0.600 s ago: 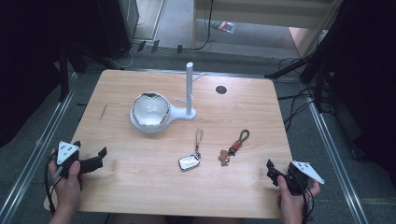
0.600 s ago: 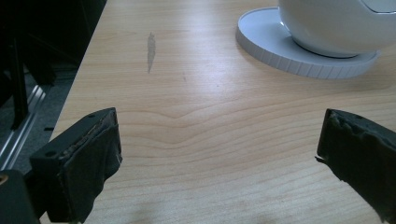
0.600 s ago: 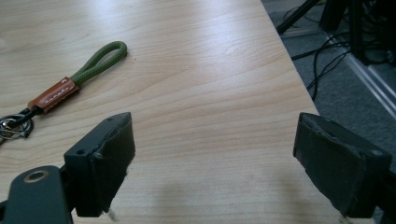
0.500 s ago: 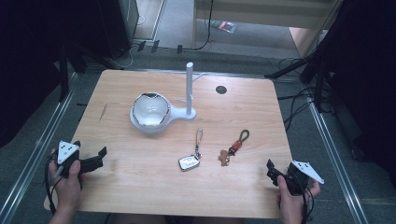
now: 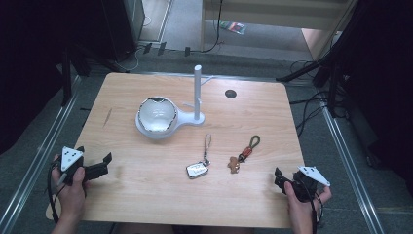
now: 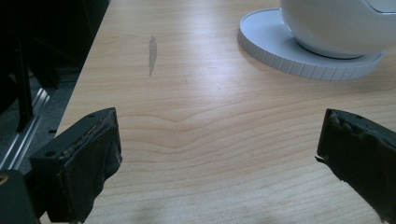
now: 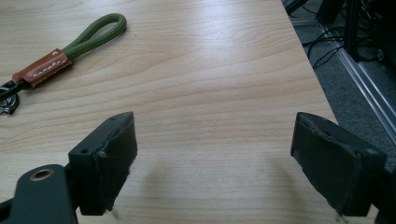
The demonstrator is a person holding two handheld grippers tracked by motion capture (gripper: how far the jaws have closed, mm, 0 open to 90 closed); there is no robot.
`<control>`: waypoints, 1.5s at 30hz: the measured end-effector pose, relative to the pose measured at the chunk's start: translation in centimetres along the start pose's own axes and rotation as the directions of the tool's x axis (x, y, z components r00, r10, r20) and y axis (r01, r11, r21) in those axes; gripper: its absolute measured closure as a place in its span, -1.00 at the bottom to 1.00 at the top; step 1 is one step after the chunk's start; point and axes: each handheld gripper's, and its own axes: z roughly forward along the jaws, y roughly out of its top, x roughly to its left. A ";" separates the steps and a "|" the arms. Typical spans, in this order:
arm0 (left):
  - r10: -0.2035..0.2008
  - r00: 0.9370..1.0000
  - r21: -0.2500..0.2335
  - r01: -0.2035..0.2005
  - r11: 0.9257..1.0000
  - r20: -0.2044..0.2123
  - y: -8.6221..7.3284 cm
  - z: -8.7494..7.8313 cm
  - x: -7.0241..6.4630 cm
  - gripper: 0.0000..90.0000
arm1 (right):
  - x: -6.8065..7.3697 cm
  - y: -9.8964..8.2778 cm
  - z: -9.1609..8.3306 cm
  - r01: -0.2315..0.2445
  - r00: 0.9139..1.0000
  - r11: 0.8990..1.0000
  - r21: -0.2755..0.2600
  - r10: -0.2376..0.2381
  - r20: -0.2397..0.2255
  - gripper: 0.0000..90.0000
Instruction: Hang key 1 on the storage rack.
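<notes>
Each hand holds a black gripper topped by a pale grey three-cornered plate: the left gripper (image 5: pixel 104 161) and the right gripper (image 5: pixel 277 176). The jaws are blocky, black, wrapped in worn dark padding; a brass-ringed hole marks the right frame. Black cables trail back

table (image 5: pixel 146 195): light wood, with a small dark round hole (image 5: pixel 230 93) near the far edge | floor (image 5: pixel 350 161): grey, with metal rails (image 5: pixel 29 180) along both sides of the table | black cables (image 5: pixel 311 105) lie on the floor at the right | dark stands at both sides
</notes>
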 end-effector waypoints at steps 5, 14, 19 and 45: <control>0.002 1.000 -0.012 -0.002 1.000 0.004 -0.1 -0.2 0.0 -1.00 | 0.7 1.1 -0.2 0.049 0.999 0.998 0.028 -0.049 -0.008 -0.68; 0.003 1.000 -0.010 -0.003 1.000 0.012 0.0 -0.1 0.1 -1.00 | 1.3 2.5 -0.2 0.086 0.996 0.995 0.045 -0.086 -0.005 -0.68; 0.005 1.000 -0.009 -0.005 1.000 0.014 0.0 -0.1 0.0 -1.00 | 2.1 3.1 0.1 0.112 0.994 0.991 0.067 -0.111 -0.014 -0.68; 0.003 1.000 -0.010 -0.003 1.000 0.023 0.0 -0.1 0.1 -1.00 | 5.6 6.6 1.8 0.177 0.984 0.969 0.173 -0.168 -0.063 -0.64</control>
